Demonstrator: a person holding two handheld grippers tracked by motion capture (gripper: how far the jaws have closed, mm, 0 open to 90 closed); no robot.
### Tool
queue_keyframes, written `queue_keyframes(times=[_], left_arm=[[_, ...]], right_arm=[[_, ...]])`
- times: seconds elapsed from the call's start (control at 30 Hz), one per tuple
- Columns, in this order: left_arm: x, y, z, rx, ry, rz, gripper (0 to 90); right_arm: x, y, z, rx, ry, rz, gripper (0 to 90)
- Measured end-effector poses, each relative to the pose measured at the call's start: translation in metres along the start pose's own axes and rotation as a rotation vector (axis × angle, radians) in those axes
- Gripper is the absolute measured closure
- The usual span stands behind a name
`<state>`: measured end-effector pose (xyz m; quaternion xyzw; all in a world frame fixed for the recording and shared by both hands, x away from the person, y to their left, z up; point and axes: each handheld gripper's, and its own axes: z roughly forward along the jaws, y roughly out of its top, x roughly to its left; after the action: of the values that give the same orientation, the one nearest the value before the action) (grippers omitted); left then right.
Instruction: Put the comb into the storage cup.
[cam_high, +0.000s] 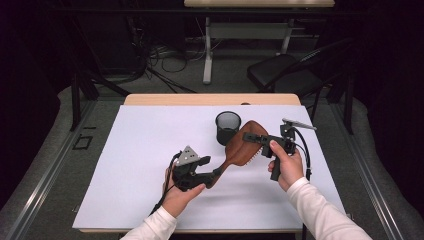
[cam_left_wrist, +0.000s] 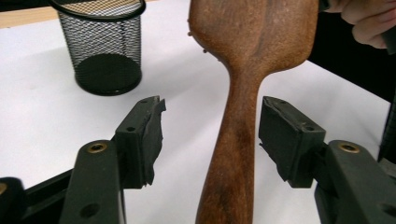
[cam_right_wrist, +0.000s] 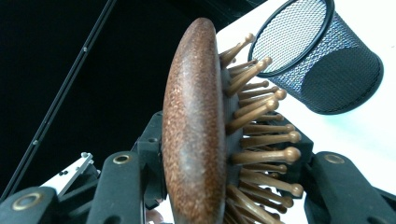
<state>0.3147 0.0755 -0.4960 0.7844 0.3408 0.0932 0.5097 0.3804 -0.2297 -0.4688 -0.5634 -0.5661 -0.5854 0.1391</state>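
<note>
Right claw (cam_high: 256, 138): clamped across the head of a wooden hairbrush (cam_high: 242, 146), one jaw on the smooth brown back and the other against the bristle side. In the right gripper view the brush head (cam_right_wrist: 194, 135) stands edge-on between the jaws, with its round-tipped wooden pins (cam_right_wrist: 261, 140) pointing toward 3 o'clock. The right hand (cam_high: 286, 165) grips the tool from below, at about 5 o'clock of the brush head in the high view.

Left claw (cam_high: 207, 167): jaws spread wide on either side of the brush handle (cam_left_wrist: 233, 154). In the left gripper view the handle rises between the two pads (cam_left_wrist: 152, 135); a clear gap shows on the left side, and on the right side the handle stands just beside the pad, with contact not certain. The left hand (cam_high: 180, 192) holds this tool at about 7 o'clock of the brush.

Hairbrush: held above the white counter (cam_high: 140, 165), its handle slanting toward 7 o'clock and its head toward 1 o'clock.

Surroundings: a black mesh cup (cam_high: 227, 127) stands upright on the counter at about 11 o'clock of the brush head, close beside it. A dark chair (cam_high: 290, 75) stands on the floor beyond the counter, toward 1 o'clock.
</note>
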Motion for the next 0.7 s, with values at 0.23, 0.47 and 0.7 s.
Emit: queue_keyframes(times=[0.23,0.47,0.7], left_arm=[[0.004,0.001,-0.002,-0.004,0.027,-0.032,36.7],[0.007,0.002,-0.003,-0.004,0.057,-0.027,35.9],[0.011,0.001,-0.002,-0.003,0.07,-0.015,34.6]], right_arm=[[-0.002,0.001,-0.003,-0.005,-0.008,-0.001,48.3],[-0.006,0.003,-0.004,-0.022,-0.019,0.002,48.3],[-0.009,0.005,-0.007,-0.021,-0.029,0.005,48.3]])
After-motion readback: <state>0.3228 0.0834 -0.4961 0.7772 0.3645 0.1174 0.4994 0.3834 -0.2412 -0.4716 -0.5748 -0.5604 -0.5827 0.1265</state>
